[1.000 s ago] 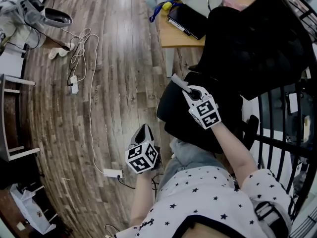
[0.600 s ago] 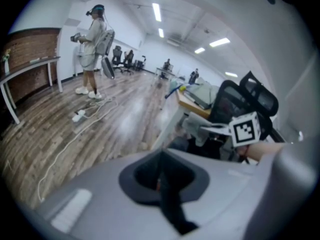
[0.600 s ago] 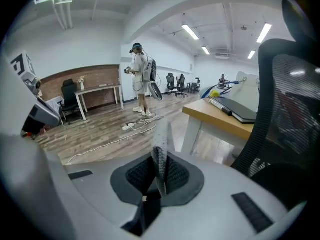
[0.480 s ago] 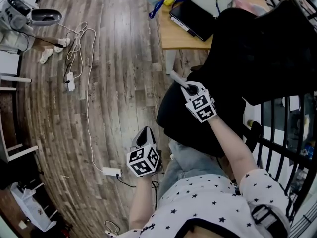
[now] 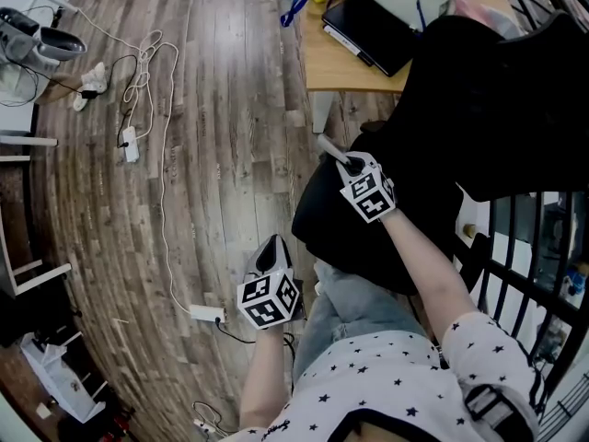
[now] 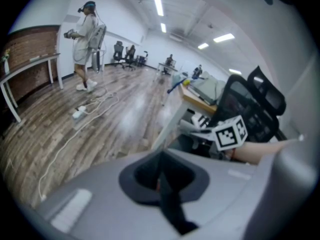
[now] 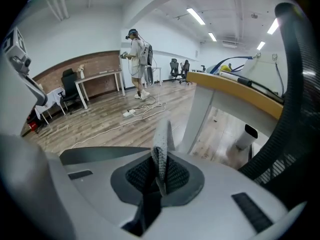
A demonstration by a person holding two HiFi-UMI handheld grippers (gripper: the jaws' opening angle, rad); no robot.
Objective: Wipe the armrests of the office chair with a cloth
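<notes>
Evidently still approaching, the right gripper [image 5: 339, 157] has its fingers clamped on the thin grey cloth [image 7: 161, 139] above the seat edge of the black office chair [image 5: 433, 182], while the left gripper [image 5: 269, 254] idles, fingers together and empty; next, the cloth needs pressing flat onto an armrest.

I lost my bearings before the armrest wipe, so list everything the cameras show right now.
black mesh office chair: one, black, right of head view
wood-topped desk: one, light brown, top of head view, beside the chair
flat black tablet-like device: one, black, on the desk
blue lanyard: one, blue, at the desk edge
white power strips: two, white, on the plank floor with cables
thin grey woven cloth: one, grey, pinched in the right gripper
standing person: one, light clothes, far across the room
left gripper: jaws together, holding nothing
right gripper: jaws closed on the cloth
</notes>
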